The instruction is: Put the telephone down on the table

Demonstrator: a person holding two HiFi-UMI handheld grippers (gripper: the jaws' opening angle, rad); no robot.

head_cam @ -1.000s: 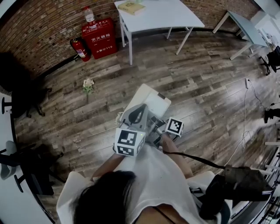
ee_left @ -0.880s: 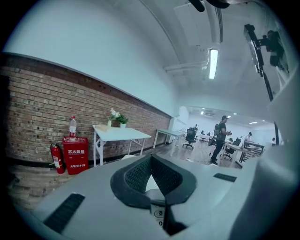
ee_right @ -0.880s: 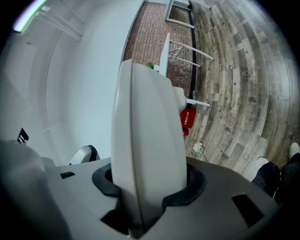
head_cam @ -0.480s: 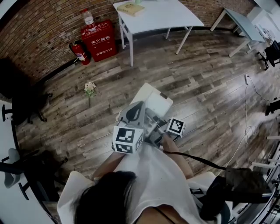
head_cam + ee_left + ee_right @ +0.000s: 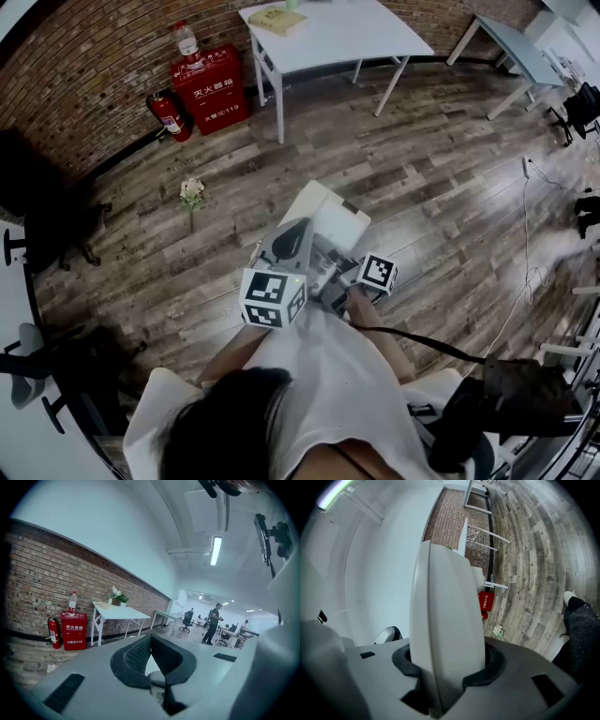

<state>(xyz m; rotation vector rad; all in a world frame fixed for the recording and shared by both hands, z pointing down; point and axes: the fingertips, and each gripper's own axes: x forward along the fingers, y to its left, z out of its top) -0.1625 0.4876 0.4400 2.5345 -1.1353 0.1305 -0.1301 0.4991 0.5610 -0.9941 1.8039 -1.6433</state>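
right tongs (image 5: pixel 339 274): jaws wedged wide apart, clamped on the telephone (image 5: pixel 330 214). In the right gripper view the white body stands edge-on btwn both pads and sticks well out past the tips.

left tongs (image 5: pixel 150 641): pads meet at the tips, nothing pinched btwn them. A bit of white phone face with keys shows just under the tips. In the head view these tongs lie over the phone's near-left edge; touching or not, can't tell.

Phone is up in the air in front of the person's torso, over the wood floor (image 5: pixel 441 187), carried btwn the two tongs, which sit close side by side. Not on any table.

White table (image 5: pixel 366 37) is well ahead of both tips, against the brick wall (image 5: pixel 84 66), with a book (image 5: pixel 278 18) on its far-left corner. In the left gripper view there's also a potted plant (image 5: pixel 117 595) on top.

Ahead-left of the left tongs: red box (image 5: pixel 212 86) w/ a bottle (image 5: pixel 187 37) on it, and a fire extinguisher (image 5: pixel 169 112) just beside the box. Small bunch of flowers (image 5: pixel 191 191) lies on the floor, left of the left tips, nearer than the box.
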